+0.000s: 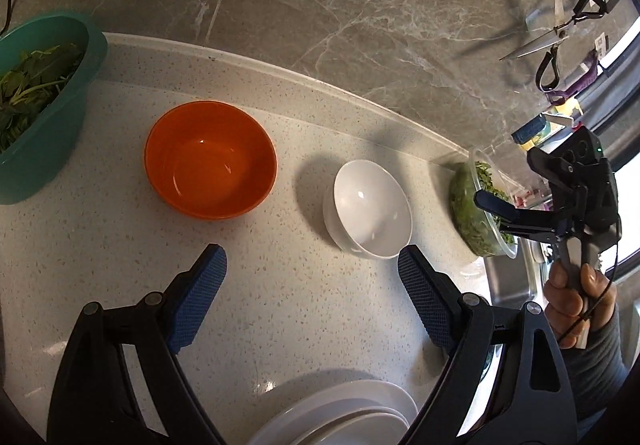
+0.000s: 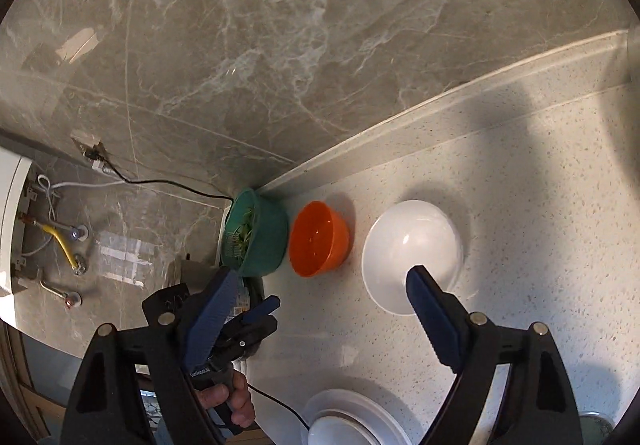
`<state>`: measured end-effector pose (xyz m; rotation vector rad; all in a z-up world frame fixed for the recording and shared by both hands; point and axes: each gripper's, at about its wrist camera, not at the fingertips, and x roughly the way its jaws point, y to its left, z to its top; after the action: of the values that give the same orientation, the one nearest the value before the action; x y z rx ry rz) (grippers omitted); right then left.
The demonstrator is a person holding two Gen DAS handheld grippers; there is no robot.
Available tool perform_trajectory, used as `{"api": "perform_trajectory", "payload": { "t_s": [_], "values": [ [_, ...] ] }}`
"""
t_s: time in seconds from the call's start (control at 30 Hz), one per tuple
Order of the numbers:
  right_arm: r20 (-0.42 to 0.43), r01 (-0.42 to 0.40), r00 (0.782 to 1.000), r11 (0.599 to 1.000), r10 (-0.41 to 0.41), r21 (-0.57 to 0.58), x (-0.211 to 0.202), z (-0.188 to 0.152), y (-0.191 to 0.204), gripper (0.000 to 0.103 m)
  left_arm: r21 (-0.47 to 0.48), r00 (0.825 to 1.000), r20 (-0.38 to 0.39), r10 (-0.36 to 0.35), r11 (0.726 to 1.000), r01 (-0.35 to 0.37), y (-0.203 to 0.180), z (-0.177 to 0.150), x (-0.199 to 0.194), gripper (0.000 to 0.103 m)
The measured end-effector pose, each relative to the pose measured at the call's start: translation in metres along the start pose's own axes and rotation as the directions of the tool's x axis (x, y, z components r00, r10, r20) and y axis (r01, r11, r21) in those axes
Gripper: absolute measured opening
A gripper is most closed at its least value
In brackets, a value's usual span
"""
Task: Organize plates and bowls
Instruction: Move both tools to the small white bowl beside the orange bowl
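On the speckled white counter point(image 1: 100, 245), an orange bowl point(image 1: 211, 160) and a white bowl point(image 1: 370, 203) stand apart in a row along the back edge, below the grey marble wall point(image 1: 320, 5). A teal basin point(image 1: 44, 105) of leafy greens sits at the left end of that row, just beside the orange bowl, and a clear container of greens point(image 1: 478, 205) stands at the right end by the sink. Stacked white plates point(image 1: 340, 417) lie at the front edge. The left gripper point(image 1: 312, 265) hovers above the counter with its blue fingers spread wide, holding nothing. The right gripper point(image 2: 320, 285) is likewise spread and empty, one finger overlapping the white bowl in the right wrist view. Scissors point(image 1: 556, 29) hang on the wall.
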<state>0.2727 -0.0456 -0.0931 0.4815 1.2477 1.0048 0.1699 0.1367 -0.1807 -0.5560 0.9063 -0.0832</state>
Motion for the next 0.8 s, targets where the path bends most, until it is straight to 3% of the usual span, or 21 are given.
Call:
{"api": "perform_trajectory", "payload": {
  "t_s": [0.5,0.6,0.8],
  "values": [
    [-0.025,-0.021,0.999,1.000,0.020,-0.015,0.015,0.002,0.002,0.088,-0.042,0.999,0.031,0.040,0.998,-0.039,0.016,0.007,-0.003,0.087],
    [-0.033,-0.009,0.999,1.000,0.009,-0.016,0.023,0.005,0.002,0.088,-0.032,1.000,0.008,0.029,0.999,-0.029,0.017,0.008,0.000,0.087],
    [-0.060,0.126,0.991,0.991,-0.123,0.053,0.039,0.015,-0.031,0.088,0.044,0.998,-0.058,-0.011,0.999,0.014,-0.015,0.014,0.038,0.087]
  ]
}}
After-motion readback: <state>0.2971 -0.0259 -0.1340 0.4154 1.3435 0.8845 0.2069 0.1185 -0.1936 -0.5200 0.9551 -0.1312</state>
